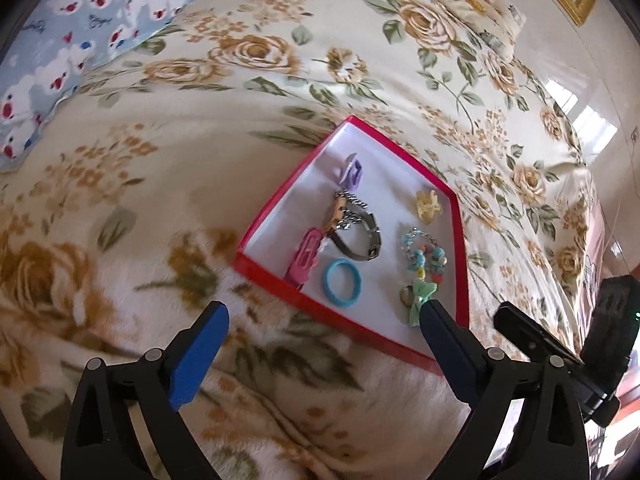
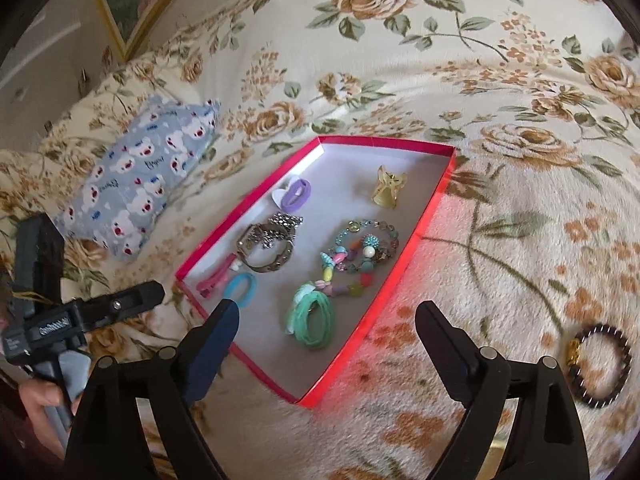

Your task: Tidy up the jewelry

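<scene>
A red box (image 1: 276,200) (image 2: 434,196) with a white floor lies on the floral blanket. In it are a metal watch (image 1: 356,228) (image 2: 266,246), a beaded bracelet (image 1: 424,252) (image 2: 356,252), a blue ring band (image 1: 342,282) (image 2: 239,286), a pink clip (image 1: 306,258) (image 2: 214,282), a purple clip (image 1: 352,170) (image 2: 294,194), a yellow claw clip (image 1: 428,206) (image 2: 388,188) and a green cord bracelet (image 2: 314,320) (image 1: 416,300). A dark bead bracelet (image 2: 600,364) lies on the blanket right of the box. My left gripper (image 1: 324,320) is open and empty. My right gripper (image 2: 326,316) is open and empty above the box's near end.
A blue patterned pillow (image 1: 72,40) (image 2: 136,188) lies on the bed left of the box. The other gripper shows at the edge of each view (image 1: 560,360) (image 2: 80,320). A framed picture (image 2: 132,0) hangs on the wall behind.
</scene>
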The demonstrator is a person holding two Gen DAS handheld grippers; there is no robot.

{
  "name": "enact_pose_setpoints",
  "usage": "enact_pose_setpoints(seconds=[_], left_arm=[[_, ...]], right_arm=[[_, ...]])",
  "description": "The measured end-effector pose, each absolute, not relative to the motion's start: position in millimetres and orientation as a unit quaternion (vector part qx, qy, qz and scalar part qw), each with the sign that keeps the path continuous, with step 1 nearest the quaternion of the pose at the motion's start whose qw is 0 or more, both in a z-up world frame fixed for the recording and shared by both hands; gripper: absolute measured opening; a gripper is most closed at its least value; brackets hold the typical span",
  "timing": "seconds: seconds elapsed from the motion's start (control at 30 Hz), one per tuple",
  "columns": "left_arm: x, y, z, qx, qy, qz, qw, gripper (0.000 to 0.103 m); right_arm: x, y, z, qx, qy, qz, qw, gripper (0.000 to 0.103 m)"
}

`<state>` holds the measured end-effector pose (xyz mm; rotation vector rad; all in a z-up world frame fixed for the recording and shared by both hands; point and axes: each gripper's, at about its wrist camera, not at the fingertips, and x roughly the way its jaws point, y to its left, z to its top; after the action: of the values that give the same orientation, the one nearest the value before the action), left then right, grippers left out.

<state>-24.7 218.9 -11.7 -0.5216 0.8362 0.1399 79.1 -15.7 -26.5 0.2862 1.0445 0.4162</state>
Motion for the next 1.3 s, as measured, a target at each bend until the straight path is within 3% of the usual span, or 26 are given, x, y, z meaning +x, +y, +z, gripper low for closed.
enact_pose_setpoints(seconds=[0.3, 0.6, 0.87, 1.13, 1.3], left_arm=[[-45, 217, -11, -0.249, 0.395, 0.068, 0.882, 0.098], [-71, 169, 28, -0.086, 0.348, 0.098, 0.928, 0.102], [-75, 143, 71, -0.034, 0.327, 0.104, 0.939, 0.102], [-75, 144, 42, -0.055, 0.330, 0.138, 0.932, 0.102], [-71, 136, 28, -0.037, 0.354, 0.160, 0.921, 0.102]], right_arm=[[62, -25, -13, 0.168, 0.466, 0.205, 0.844, 0.095], [52, -27, 22, 0.147, 0.431, 0.237, 0.858, 0.100], [60, -15, 79, 0.068, 0.410, 0.241, 0.877, 0.103], [39, -12, 48, 0.080, 0.395, 0.199, 0.894, 0.103], [35, -9, 17, 0.067, 0.428, 0.183, 0.883, 0.103]])
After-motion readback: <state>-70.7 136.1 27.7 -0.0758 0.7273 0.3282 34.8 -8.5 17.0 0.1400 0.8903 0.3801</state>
